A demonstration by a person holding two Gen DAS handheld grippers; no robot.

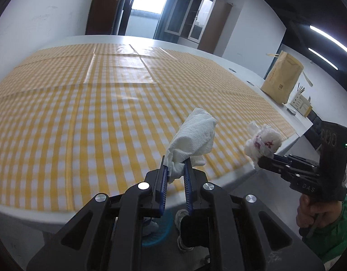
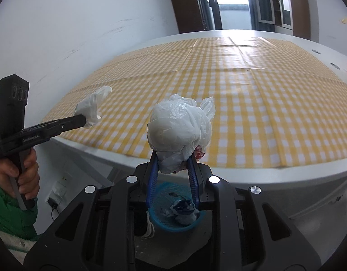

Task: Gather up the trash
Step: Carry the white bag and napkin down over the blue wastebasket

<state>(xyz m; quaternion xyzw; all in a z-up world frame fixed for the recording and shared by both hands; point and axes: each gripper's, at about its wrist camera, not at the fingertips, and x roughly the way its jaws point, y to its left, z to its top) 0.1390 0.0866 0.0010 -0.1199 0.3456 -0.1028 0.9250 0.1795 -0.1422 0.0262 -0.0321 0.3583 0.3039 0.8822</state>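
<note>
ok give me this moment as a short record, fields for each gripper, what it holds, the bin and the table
left gripper: shut on a crumpled paper towel, held above the table's near edge
right gripper: shut on a bunched white plastic bag with a bit of red showing at its base
bin: blue mesh basket on the floor below the table edge, some crumpled trash already inside
table: white, covered by a yellow checked cloth
far corner: brown paper bag standing on the table
</note>
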